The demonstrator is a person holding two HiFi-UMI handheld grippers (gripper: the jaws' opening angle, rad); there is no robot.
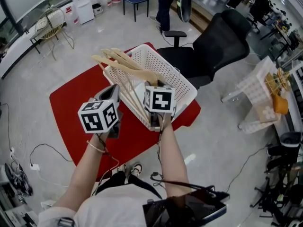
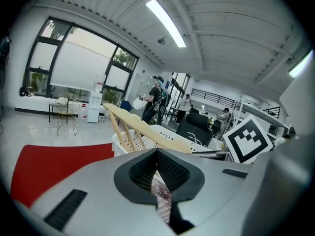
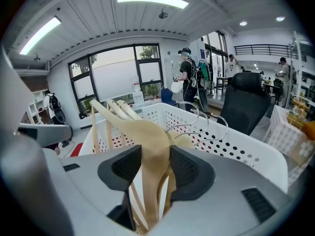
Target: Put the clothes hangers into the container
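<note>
Clamping a bundle of hangers [image 3: 147, 136] between its pads, the right claw [image 3: 155, 168] has them rising ahead of it over the basket [image 3: 246, 149] (their ends poke past its left corner). Just beside it, the left claw [image 2: 160, 178] is pinched narrow on a printed tag [image 2: 162, 194]. Under the basket lies a red mat [image 1: 71, 108].

lower ends of hangers [image 1: 126, 66] hidden behind right tongs [image 3: 156, 167], near wall of container [image 1: 184, 86] partly covered
</note>
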